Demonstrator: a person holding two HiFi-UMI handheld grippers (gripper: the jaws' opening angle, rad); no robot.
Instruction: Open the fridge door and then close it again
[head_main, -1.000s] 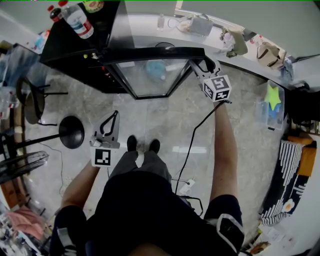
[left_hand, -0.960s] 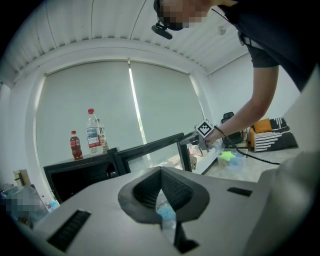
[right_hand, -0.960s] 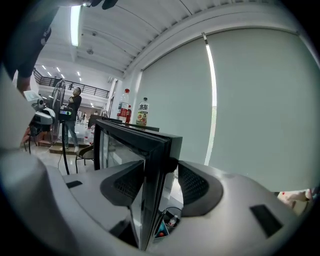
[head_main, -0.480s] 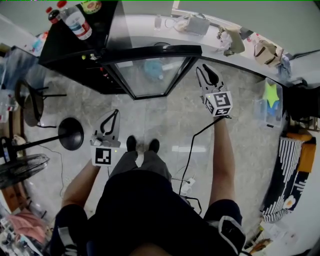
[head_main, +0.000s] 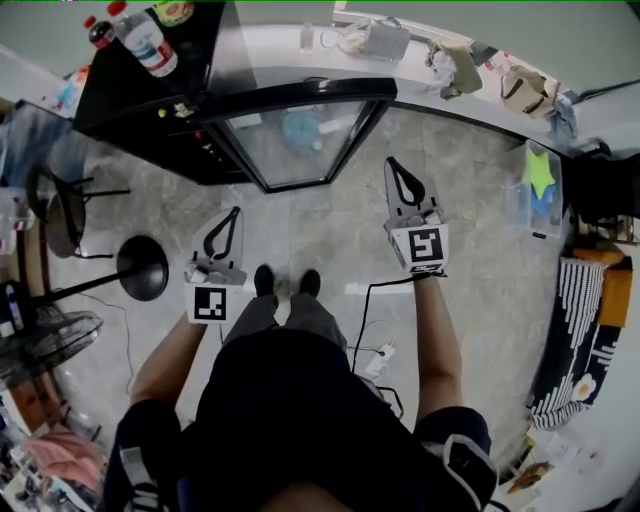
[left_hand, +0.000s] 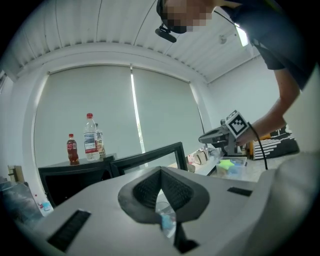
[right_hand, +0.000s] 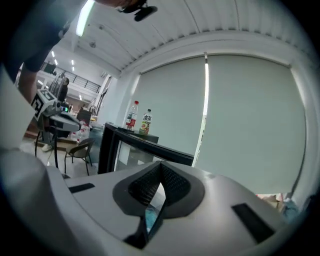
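The black fridge (head_main: 150, 95) stands at the upper left of the head view with bottles (head_main: 140, 35) on top. Its glass door (head_main: 300, 100) is swung out, open. My right gripper (head_main: 393, 162) hangs over the floor below the door's free end, clear of it. Its jaws have just been closing and are now shut with nothing between them. My left gripper (head_main: 236, 210) is shut and empty, lower left of the door. The left gripper view shows the door (left_hand: 150, 159) and the right gripper (left_hand: 225, 135). The right gripper view shows the door (right_hand: 145, 145) ahead.
A curved counter (head_main: 420, 85) with bags runs behind the fridge. A clear bin (head_main: 540, 185) with a green star sits at the right. A chair (head_main: 65, 205) and a round black base (head_main: 145, 265) stand at the left. A cable (head_main: 375, 315) trails across the floor.
My right gripper has let go of the door's free end, pulled back toward the person and closed its jaws. The left gripper has stayed put. The door still stands open.
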